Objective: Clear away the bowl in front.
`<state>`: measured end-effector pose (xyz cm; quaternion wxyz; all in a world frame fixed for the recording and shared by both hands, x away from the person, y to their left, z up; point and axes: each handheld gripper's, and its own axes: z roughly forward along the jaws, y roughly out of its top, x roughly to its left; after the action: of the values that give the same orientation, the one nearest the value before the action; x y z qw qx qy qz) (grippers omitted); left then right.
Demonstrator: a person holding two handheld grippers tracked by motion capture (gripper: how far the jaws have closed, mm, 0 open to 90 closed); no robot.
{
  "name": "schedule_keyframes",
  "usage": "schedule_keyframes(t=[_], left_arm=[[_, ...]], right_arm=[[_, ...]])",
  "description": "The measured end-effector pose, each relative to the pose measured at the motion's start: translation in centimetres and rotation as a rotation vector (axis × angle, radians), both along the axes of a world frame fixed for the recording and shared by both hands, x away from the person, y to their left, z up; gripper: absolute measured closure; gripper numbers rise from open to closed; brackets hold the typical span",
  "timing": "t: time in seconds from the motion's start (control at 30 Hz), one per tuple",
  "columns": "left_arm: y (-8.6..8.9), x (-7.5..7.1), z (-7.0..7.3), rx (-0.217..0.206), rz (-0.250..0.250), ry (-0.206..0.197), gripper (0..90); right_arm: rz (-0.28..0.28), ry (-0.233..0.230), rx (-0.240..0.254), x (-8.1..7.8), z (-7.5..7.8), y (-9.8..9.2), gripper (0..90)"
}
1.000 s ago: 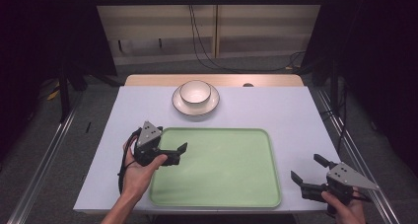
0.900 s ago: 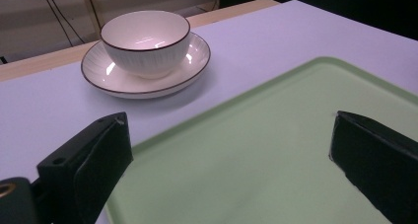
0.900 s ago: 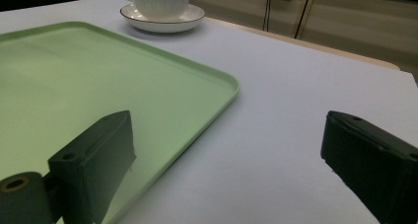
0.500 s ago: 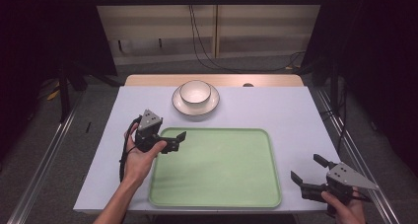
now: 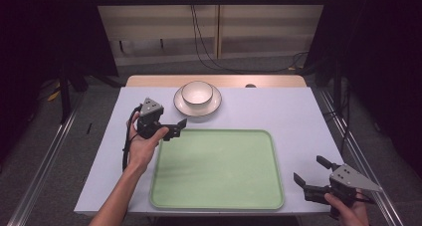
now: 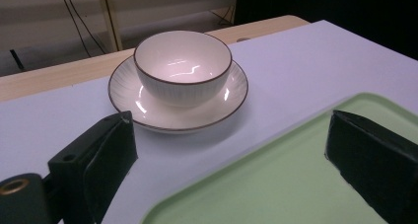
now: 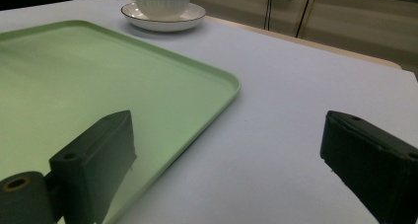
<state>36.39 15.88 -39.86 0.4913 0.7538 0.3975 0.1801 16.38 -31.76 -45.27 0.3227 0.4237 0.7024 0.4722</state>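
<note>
So far we have lifted nothing: the bowl [image 6: 182, 66] sits on its saucer [image 6: 148, 110] just beyond the green tray [image 5: 216, 169], our left gripper [image 5: 180, 125] nears it with fingers spread, and our right gripper [image 5: 308, 175], likewise spread, waits beside the tray.
</note>
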Motion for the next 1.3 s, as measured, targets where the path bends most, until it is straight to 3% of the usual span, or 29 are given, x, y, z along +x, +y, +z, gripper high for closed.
schedule_keyframes(t=[0.3, 0.57, 0.97, 1.13, 1.27, 1.3], left_arm=[[-0.3, 2.9, 0.3, 0.036, 0.023, 0.007, 5.3], [-1.2, 4.9, 0.8, 0.085, 0.012, 0.004, 4.9], [-2.3, 7.5, 1.7, 0.088, 0.018, 0.021, 4.6], [-2.5, 8.7, 1.7, 0.111, 0.024, 0.032, 5.1], [-2.8, 9.6, 1.8, 0.097, 0.049, 0.020, 7.1], [-2.8, 9.8, 1.9, 0.115, 0.047, 0.021, 7.0]], right_arm=[[0.003, 0.000, -0.003, 0.0, 0.0, 0.0, 6.1], [0.000, 0.001, -0.002, 0.0, -0.1, 0.0, 6.1], [0.004, 0.004, -0.001, 0.0, -0.1, 0.0, 6.2], [0.007, 0.008, 0.003, 0.1, -0.1, -0.1, 6.3], [0.006, 0.008, 0.002, 0.0, -0.1, -0.1, 6.4], [0.008, 0.009, 0.003, 0.0, -0.1, -0.1, 6.4]])
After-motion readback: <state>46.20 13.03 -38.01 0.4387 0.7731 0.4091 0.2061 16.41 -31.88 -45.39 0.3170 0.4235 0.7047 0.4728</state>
